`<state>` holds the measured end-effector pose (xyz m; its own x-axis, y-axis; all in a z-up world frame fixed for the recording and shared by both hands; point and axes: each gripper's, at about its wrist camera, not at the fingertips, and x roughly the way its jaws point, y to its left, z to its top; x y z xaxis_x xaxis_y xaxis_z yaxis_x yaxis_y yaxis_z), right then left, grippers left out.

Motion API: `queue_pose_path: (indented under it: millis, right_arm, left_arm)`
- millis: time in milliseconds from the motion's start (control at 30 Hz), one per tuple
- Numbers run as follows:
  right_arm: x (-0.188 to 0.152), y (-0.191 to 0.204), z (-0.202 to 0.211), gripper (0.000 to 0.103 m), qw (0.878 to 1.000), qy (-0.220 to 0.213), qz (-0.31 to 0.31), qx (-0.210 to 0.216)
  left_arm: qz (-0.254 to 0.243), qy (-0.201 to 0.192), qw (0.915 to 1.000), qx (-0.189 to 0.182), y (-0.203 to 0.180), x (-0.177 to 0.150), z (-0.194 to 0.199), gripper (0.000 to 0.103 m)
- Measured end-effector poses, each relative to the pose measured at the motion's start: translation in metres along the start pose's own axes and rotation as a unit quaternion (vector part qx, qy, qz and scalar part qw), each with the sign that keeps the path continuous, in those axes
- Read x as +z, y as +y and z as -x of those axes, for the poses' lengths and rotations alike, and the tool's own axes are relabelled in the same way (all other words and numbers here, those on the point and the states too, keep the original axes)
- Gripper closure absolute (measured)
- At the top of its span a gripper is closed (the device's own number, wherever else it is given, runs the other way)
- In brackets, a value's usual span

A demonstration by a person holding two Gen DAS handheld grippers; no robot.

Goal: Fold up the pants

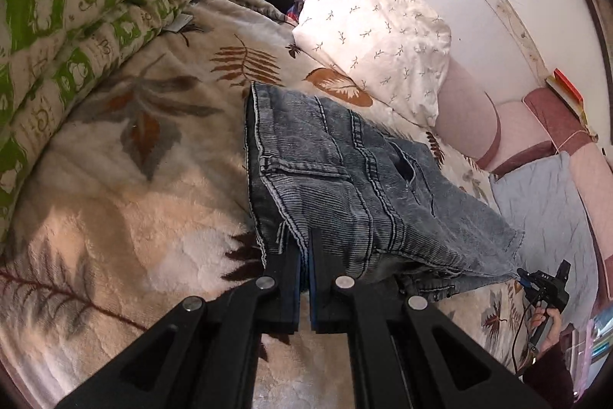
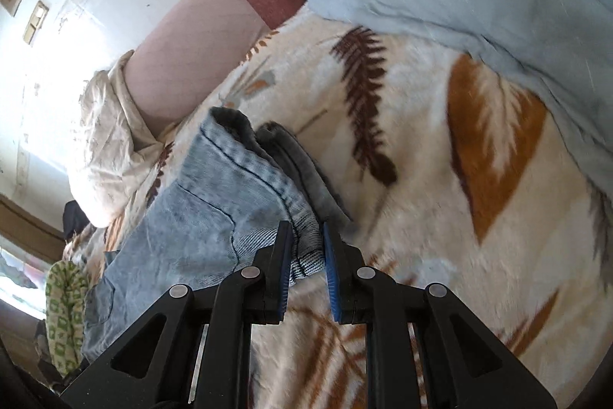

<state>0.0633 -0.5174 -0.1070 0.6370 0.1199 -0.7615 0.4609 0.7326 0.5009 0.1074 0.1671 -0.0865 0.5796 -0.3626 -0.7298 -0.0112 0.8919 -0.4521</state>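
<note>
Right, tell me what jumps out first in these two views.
The jeans, stretched above the leaf-print blanket, pinched at one end by the left gripper and at the other by the right gripper. Next, the green-patterned quilt rolled along the left, and the white pillow by the wall.

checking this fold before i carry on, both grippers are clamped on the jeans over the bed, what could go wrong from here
The right gripper pinches only a thin hem edge of the jeans, so it may slip out. The jeans hang slack between it and the left gripper, so the layers could shift and land crooked on the leaf-print blanket.
</note>
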Motion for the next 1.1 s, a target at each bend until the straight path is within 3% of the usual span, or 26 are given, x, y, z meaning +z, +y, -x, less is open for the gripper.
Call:
queue_pose_path:
  millis: [33,100,133,233,300,367,500,667,800,933,1000,1100]
  right_arm:
    - [-0.001,-0.003,-0.002,0.083,1.000,0.009,-0.003,-0.005]
    - [-0.001,-0.005,-0.004,0.064,0.999,0.022,-0.005,-0.023]
    - [0.000,-0.006,-0.002,0.060,0.999,0.024,-0.006,-0.031]
    - [0.011,0.005,0.016,0.057,0.999,0.005,0.018,-0.030]
    - [0.021,0.017,0.032,0.044,0.999,-0.024,0.039,-0.030]
    - [0.034,0.029,0.044,0.038,0.998,-0.044,0.051,-0.010]
    - [0.069,0.064,0.034,0.032,0.997,-0.033,0.065,0.025]
    - [0.094,0.095,-0.019,0.031,0.997,0.027,0.077,0.016]
    - [0.099,0.104,-0.071,0.031,0.990,0.098,0.090,-0.039]
    - [0.092,0.103,-0.093,0.045,0.984,0.133,0.109,-0.052]
    - [0.089,0.108,-0.095,0.078,0.981,0.127,0.132,-0.065]
    - [0.091,0.105,-0.089,0.088,0.983,0.116,0.124,-0.071]
  left_arm:
    - [0.005,0.004,0.9999,0.008,0.002,0.001,0.000,0.096]
    - [0.014,0.008,0.9996,0.025,0.005,0.001,0.006,0.094]
    - [0.013,0.000,0.9994,0.032,0.004,0.001,0.013,0.093]
    - [-0.037,-0.054,0.9934,0.094,-0.015,0.002,0.040,0.093]
    - [-0.078,-0.097,0.9855,0.115,-0.036,0.006,0.056,0.092]
    - [-0.100,-0.123,0.9828,0.095,-0.060,0.014,0.063,0.092]
    - [-0.142,-0.128,0.9808,0.035,-0.111,0.022,0.043,0.092]
    - [-0.182,-0.079,0.9802,-0.007,-0.150,0.017,-0.022,0.092]
    - [-0.195,-0.027,0.9802,-0.026,-0.155,0.004,-0.069,0.092]
    - [-0.235,0.009,0.9715,-0.031,-0.156,-0.017,-0.086,0.092]
    - [-0.252,0.019,0.9672,-0.022,-0.156,-0.023,-0.091,0.092]
    - [-0.262,0.038,0.9641,-0.019,-0.155,-0.027,-0.095,0.092]
